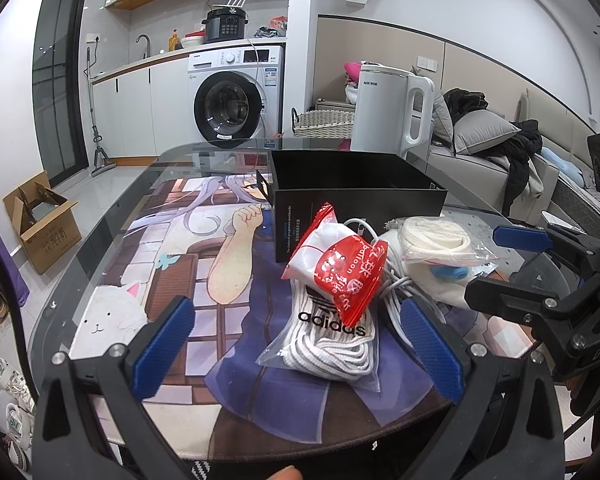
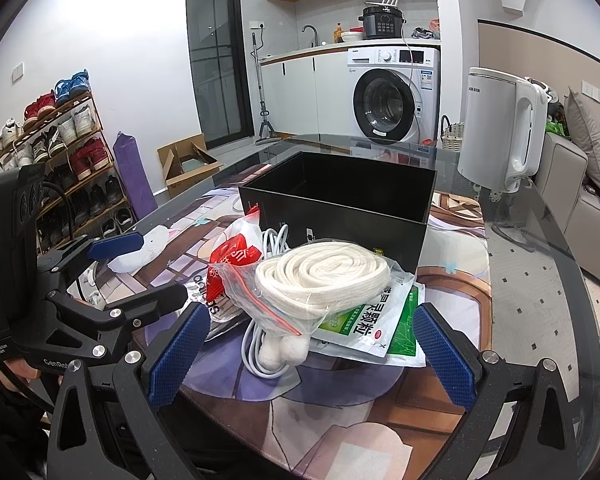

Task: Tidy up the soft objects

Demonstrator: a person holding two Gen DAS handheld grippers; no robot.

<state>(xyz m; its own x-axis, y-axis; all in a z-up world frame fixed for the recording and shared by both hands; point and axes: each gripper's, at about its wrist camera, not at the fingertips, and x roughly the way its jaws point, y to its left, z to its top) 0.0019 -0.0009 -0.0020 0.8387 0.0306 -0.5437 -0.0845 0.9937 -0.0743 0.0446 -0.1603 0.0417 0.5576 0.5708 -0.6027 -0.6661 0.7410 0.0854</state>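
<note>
A pile of soft items lies on the glass table in front of an open black box (image 1: 356, 188) (image 2: 340, 200). A clear bag of white adidas laces (image 1: 328, 336) sits between the open fingers of my left gripper (image 1: 300, 344), untouched. On it leans a red and white balloon bag (image 1: 340, 264) (image 2: 232, 260). A white cable (image 1: 396, 280) (image 2: 260, 352) lies underneath. My right gripper (image 2: 312, 356) (image 1: 500, 268) is open around a bagged white coiled lace (image 2: 324, 276) (image 1: 436, 240), which rests on a green sachet (image 2: 380, 328).
A white kettle (image 1: 384, 108) (image 2: 500, 128) stands behind the box at the table's far edge. A printed mat (image 1: 180, 260) covers the tabletop. Off the table are a cardboard box (image 1: 40, 220), a shoe rack (image 2: 52, 160) and a sofa (image 1: 520, 160).
</note>
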